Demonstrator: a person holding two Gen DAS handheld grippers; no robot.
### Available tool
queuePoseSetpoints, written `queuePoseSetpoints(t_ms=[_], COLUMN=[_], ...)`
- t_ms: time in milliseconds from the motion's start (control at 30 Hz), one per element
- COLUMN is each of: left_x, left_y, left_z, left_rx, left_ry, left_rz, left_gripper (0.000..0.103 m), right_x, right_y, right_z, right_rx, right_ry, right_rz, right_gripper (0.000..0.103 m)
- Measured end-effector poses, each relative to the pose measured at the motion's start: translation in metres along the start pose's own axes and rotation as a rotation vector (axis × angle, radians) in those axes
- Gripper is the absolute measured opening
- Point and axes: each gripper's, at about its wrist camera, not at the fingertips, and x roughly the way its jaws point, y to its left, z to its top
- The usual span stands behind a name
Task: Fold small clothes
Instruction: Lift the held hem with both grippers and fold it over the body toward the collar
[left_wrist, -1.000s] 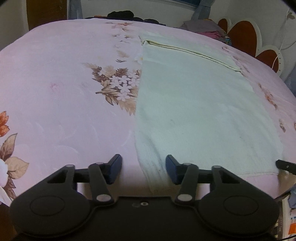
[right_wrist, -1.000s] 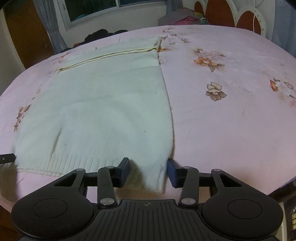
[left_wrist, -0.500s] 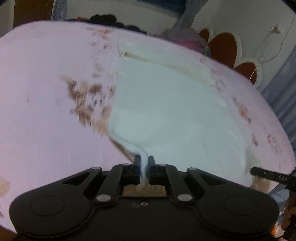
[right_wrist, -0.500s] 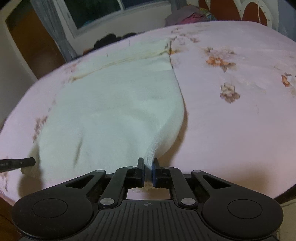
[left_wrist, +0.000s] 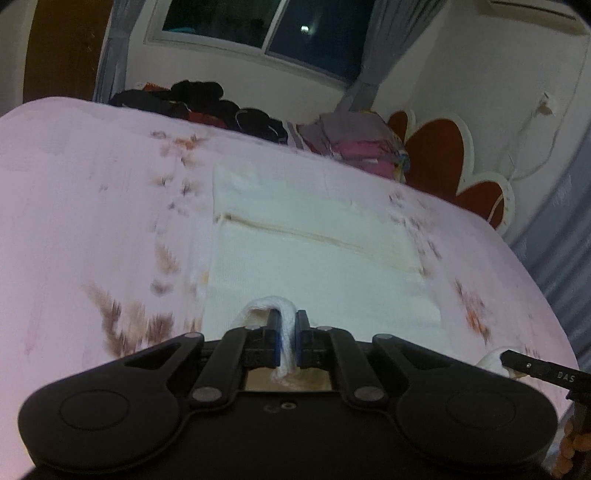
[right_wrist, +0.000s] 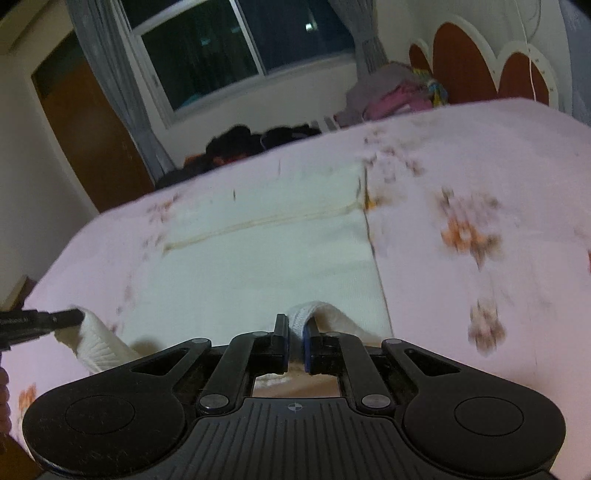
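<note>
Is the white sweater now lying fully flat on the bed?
No. The sweater is flat farther away, but its near corners are lifted, pinched in the left gripper and right gripper.

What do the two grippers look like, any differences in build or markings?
Both are matte black, with two round lobes at the base, scissor-style links on silver pivot pins and blue pads lining the jaws. The left gripper has a smooth base plate with a small hole at centre. The right gripper has a ribbed plate with a small crosshair mark. White lettering runs along its finger in the left view, only partly readable.
</note>
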Motion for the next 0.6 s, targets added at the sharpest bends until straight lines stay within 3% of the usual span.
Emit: queuePoseSetpoints(t_ms=[267,600], left_x=[0.049,0.113], left_y=[-0.003,0.001], left_z=[0.048,0.091], left_rx=[-0.020,-0.052], left_ry=[-0.045,-0.058], left_rz=[0.027,0.078], left_gripper=[0.007,0.007], right_x=[0.054,0.128], right_y=[-0.018,-0.036], right_z=[0.062,0.115], right_rx=[0.004,0.040], right_ry=[-0.055,-0.053], right_rz=[0.007,0.046], right_gripper=[0.007,0.007])
